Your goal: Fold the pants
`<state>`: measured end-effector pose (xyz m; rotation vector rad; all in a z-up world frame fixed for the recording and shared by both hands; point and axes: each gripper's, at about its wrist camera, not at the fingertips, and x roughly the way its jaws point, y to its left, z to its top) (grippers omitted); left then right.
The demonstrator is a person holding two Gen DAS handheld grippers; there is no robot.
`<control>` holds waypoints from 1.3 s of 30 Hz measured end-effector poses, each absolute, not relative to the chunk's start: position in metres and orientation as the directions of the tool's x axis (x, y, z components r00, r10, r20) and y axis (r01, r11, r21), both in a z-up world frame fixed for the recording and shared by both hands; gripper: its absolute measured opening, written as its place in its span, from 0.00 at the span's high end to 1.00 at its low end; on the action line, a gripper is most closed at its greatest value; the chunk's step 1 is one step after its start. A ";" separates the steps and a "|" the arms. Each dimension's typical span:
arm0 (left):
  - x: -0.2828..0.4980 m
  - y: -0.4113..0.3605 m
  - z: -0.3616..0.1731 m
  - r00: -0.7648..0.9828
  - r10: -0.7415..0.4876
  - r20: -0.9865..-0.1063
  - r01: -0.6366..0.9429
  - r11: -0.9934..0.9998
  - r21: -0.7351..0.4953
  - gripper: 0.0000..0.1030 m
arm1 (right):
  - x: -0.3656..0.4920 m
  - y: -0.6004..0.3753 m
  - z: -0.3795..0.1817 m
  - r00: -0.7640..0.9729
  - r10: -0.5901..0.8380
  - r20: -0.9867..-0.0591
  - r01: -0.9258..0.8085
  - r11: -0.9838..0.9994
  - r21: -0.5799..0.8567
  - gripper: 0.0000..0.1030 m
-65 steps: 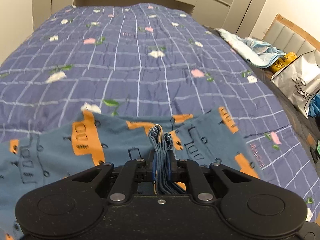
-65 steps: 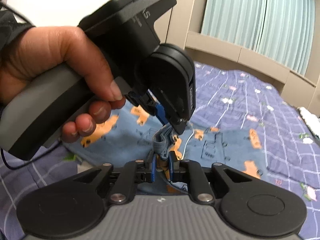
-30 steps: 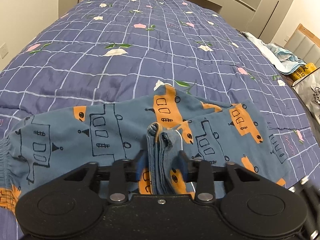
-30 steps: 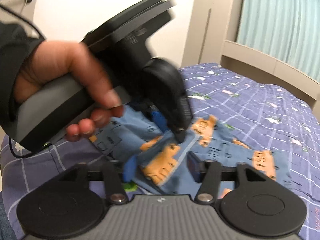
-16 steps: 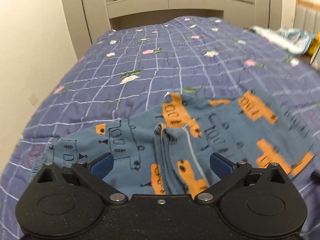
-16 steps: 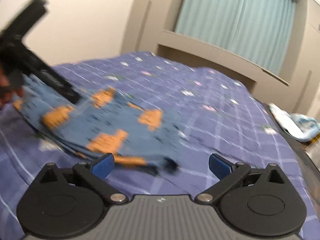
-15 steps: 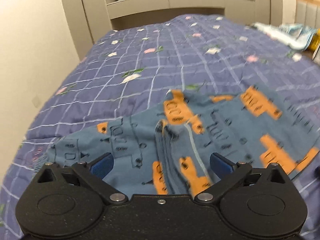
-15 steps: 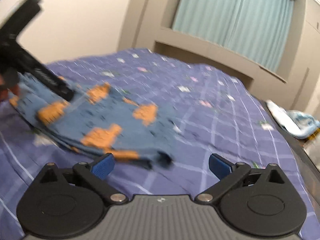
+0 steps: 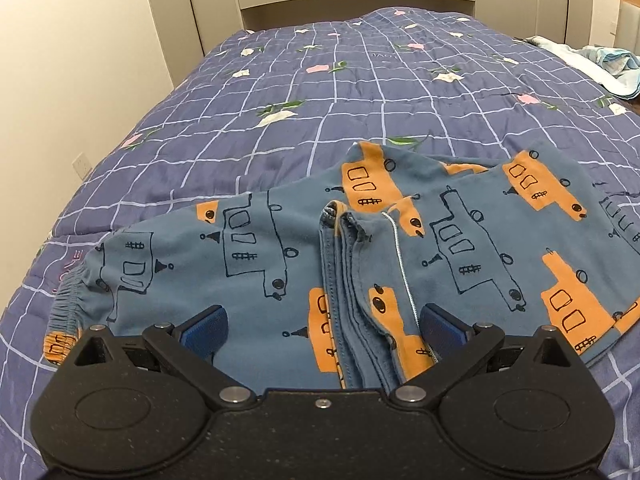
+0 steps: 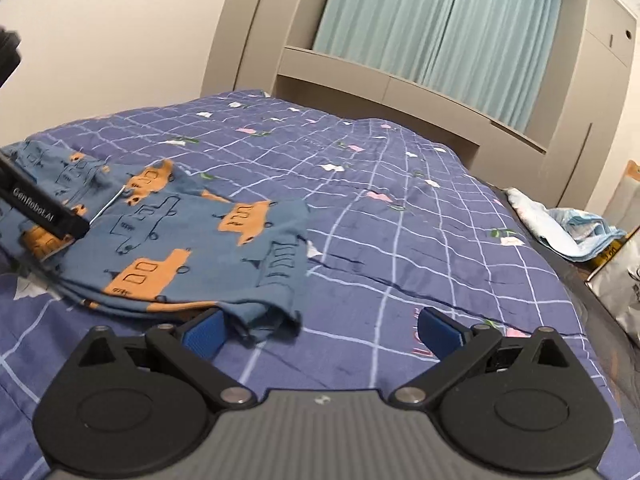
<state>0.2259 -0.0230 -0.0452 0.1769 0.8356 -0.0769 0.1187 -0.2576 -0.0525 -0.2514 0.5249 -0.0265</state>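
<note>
Both grippers are standing wide and holding nothing, the left gripper (image 9: 322, 326) hanging right over the folded pants (image 9: 400, 248) on the bed (image 9: 360, 92) and the right gripper (image 10: 320, 330) beside their hem, so I am guessing another fold is coming.

Pants (image 9: 460, 248), blue with orange vehicle print: one pair, on the bed.
Bedspread (image 9: 360, 92), purple grid with flowers: one.
Claw: two, left claw (image 9: 323, 326) and right claw (image 10: 320, 330).
Crumpled light-blue cloth (image 10: 576, 228): one heap, at 3 o'clock.
Printed bag (image 10: 620, 280): one, at 3 o'clock.
Curtain (image 10: 436, 20), teal: one.
</note>
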 end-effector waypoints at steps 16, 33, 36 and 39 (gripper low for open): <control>0.228 -0.021 -0.045 0.661 -0.005 -0.750 0.140 0.983 0.116 0.01 | 0.119 -0.255 -0.053 0.858 -0.103 -0.504 -0.044 0.962 -0.270 0.00; 0.229 -0.021 -0.047 0.659 -0.008 -0.752 0.134 0.985 0.107 0.01 | 0.116 -0.256 -0.051 0.855 -0.086 -0.512 -0.069 0.959 -0.275 0.01; 0.229 -0.021 -0.046 0.660 -0.007 -0.751 0.131 0.986 0.106 0.01 | 0.127 -0.250 -0.054 0.856 -0.077 -0.511 -0.073 0.961 -0.268 0.01; 0.229 -0.020 -0.046 0.659 -0.012 -0.752 0.129 0.987 0.098 0.01 | 0.131 -0.254 -0.051 0.863 -0.149 -0.483 0.002 0.957 -0.290 0.01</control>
